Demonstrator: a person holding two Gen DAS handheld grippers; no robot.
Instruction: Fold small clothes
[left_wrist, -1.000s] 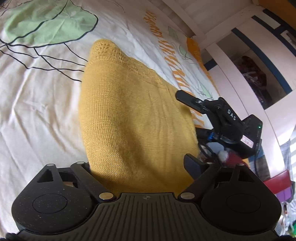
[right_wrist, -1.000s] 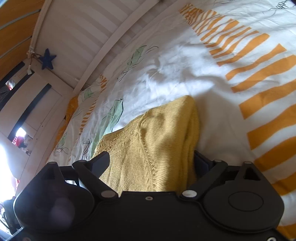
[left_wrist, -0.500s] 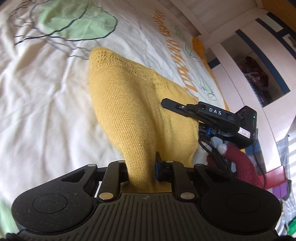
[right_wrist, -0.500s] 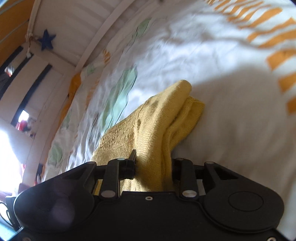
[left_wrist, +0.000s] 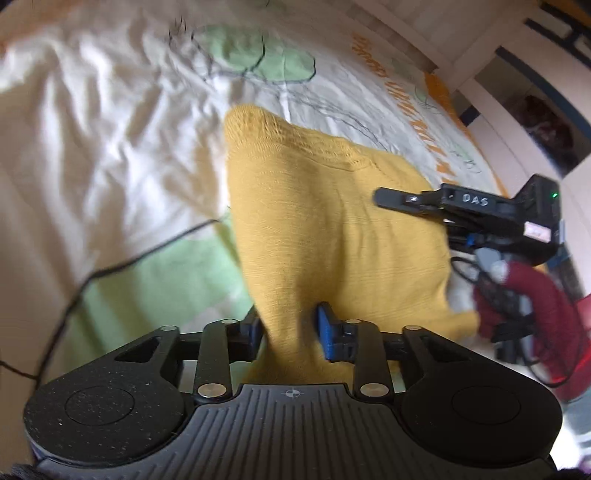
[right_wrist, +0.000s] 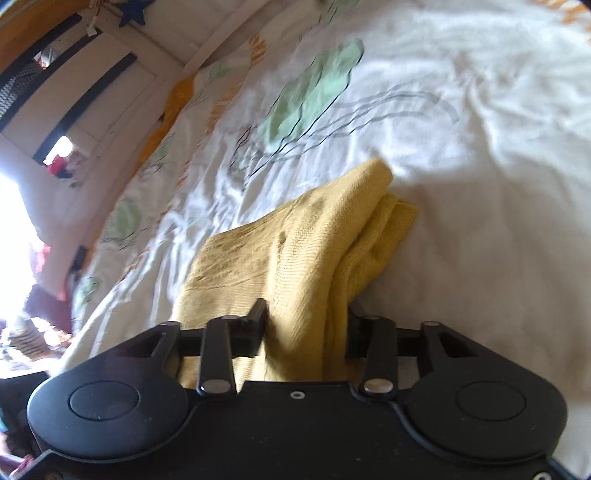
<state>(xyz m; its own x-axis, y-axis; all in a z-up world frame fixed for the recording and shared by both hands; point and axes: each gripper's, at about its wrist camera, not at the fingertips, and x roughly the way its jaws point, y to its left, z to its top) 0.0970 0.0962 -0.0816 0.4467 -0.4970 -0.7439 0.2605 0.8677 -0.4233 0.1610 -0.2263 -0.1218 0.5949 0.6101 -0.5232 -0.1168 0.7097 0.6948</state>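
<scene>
A small yellow knitted garment (left_wrist: 314, 206) lies on a white printed bedsheet (left_wrist: 110, 129). My left gripper (left_wrist: 288, 328) is shut on its near edge, with the cloth bunched between the fingers. My right gripper (right_wrist: 306, 328) is shut on another part of the same garment (right_wrist: 295, 251), which rises from the sheet in folds. The right gripper also shows in the left wrist view (left_wrist: 472, 210), at the garment's right side, held by a hand in a dark red glove (left_wrist: 532, 295).
The sheet (right_wrist: 480, 147) has green leaf shapes, black lines and orange stripes. A white bed frame (right_wrist: 122, 85) with slats runs along the far side. A blue star (right_wrist: 135, 11) hangs on it. Cables hang by the gloved hand.
Both grippers were open around the garment one second ago, then shut on it. Both now lift the cloth and the views have swung over the sheet.
</scene>
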